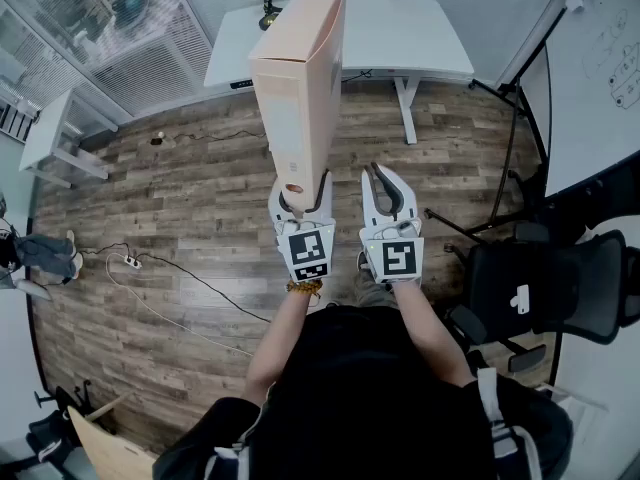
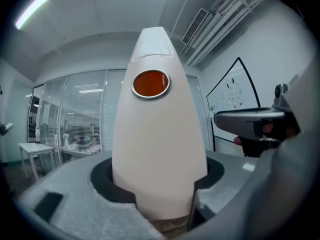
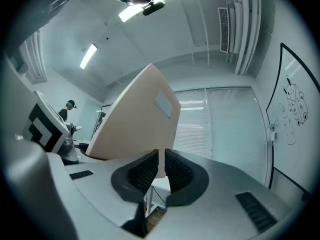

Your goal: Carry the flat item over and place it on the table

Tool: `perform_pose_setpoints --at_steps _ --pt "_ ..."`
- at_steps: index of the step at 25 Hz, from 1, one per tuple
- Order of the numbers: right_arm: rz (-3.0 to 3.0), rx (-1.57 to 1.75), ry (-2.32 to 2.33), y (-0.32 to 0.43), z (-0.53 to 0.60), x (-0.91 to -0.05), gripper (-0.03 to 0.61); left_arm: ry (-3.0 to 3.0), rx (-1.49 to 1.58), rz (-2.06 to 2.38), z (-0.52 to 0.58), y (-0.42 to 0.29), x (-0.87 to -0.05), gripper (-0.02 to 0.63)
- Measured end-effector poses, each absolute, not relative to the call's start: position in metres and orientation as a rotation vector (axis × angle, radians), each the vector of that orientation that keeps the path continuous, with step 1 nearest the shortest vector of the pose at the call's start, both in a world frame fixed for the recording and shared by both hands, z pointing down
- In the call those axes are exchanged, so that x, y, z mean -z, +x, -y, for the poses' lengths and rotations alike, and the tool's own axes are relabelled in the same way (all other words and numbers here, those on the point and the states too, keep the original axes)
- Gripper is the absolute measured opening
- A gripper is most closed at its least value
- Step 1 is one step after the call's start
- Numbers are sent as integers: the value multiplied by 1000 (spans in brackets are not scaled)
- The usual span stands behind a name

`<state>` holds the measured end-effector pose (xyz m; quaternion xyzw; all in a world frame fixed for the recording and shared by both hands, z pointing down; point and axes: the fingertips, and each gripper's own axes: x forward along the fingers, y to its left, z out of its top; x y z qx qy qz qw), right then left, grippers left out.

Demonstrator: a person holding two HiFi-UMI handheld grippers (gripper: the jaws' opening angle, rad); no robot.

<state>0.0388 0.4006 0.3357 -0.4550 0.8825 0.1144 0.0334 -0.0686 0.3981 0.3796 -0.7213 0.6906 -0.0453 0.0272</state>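
Jaws of left gripper (image 1: 302, 194) clamp edge of box (image 1: 298, 78)

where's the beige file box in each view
head view: the beige file box stands upper centre, rising from the left gripper.
left gripper view: the box fills the centre, clamped between the jaws.
right gripper view: the box is left of centre, above the jaws.
shared landmark: the whiteboard, at the right in all three.
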Motion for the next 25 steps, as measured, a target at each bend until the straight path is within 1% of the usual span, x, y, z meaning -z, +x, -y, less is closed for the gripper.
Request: perform_pose_setpoints --at_steps 6,19,25 --pt "-2683 -234 -1331 43 -364 -329 38 -2231 130 -2138 -360 -65 -375 281" --pt "-2738 -236 -1294 81 -249 -337 39 -2176 125 -2174 -253 -31 -375 282" --pt "-2757 -186 -1279 104 -205 -358 38 -2162 124 -2217 -223 -11 -387 282"
